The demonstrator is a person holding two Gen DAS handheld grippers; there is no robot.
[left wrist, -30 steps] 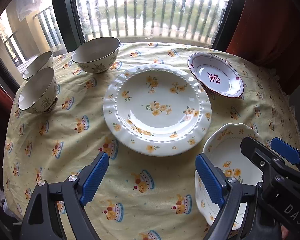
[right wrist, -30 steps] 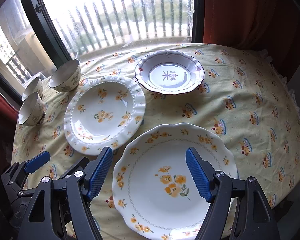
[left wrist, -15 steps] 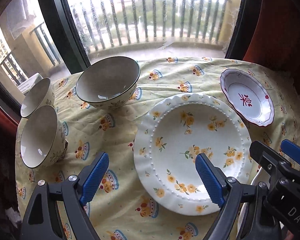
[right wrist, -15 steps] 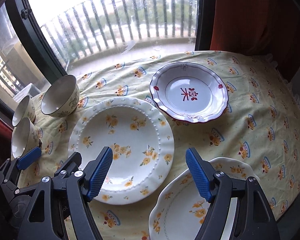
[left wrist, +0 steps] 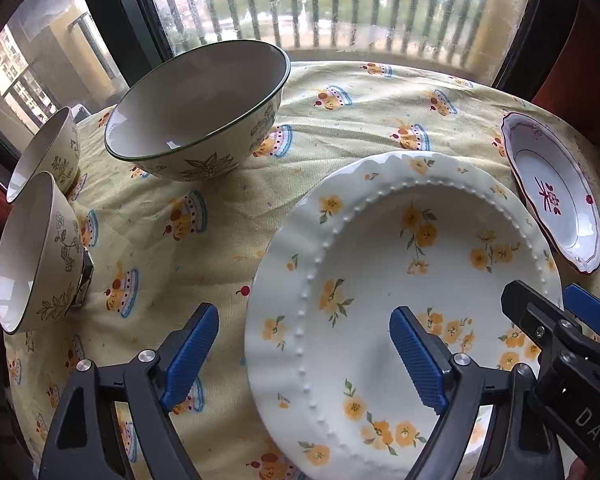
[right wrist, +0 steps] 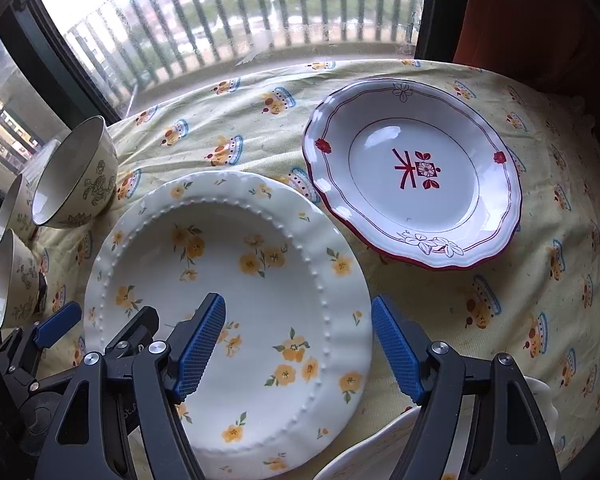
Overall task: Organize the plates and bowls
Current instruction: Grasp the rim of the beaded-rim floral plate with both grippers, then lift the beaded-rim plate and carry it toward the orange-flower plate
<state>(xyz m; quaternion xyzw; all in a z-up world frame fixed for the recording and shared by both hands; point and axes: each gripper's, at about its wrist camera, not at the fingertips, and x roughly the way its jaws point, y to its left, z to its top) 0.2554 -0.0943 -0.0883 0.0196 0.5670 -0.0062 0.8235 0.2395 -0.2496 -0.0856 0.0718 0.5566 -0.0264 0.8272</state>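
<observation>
A white beaded plate with yellow flowers [left wrist: 400,280] [right wrist: 260,264] lies in the middle of the table. My left gripper [left wrist: 303,314] hovers over its left rim, jaws closing slowly but still wide, the rim showing between the pads without contact. My right gripper [right wrist: 299,303] is open over the same plate's right half, holding nothing. A red-rimmed plate [right wrist: 416,176] [left wrist: 556,200] sits at the far right. A large leaf-patterned bowl [left wrist: 204,108] [right wrist: 76,176] stands at the far left, with two smaller bowls [left wrist: 32,248] [left wrist: 44,148] beside it.
A yellow tablecloth [right wrist: 500,320] with cake prints covers the round table. The rim of a scalloped flowered plate [right wrist: 380,452] peeks in at the near edge under my right gripper. A window and balcony railing stand just behind the table; a red curtain hangs at the right.
Both grippers have moved forward and down across the table. The scalloped plate has slipped out below them, and the beaded plate and bowls now look much closer.
</observation>
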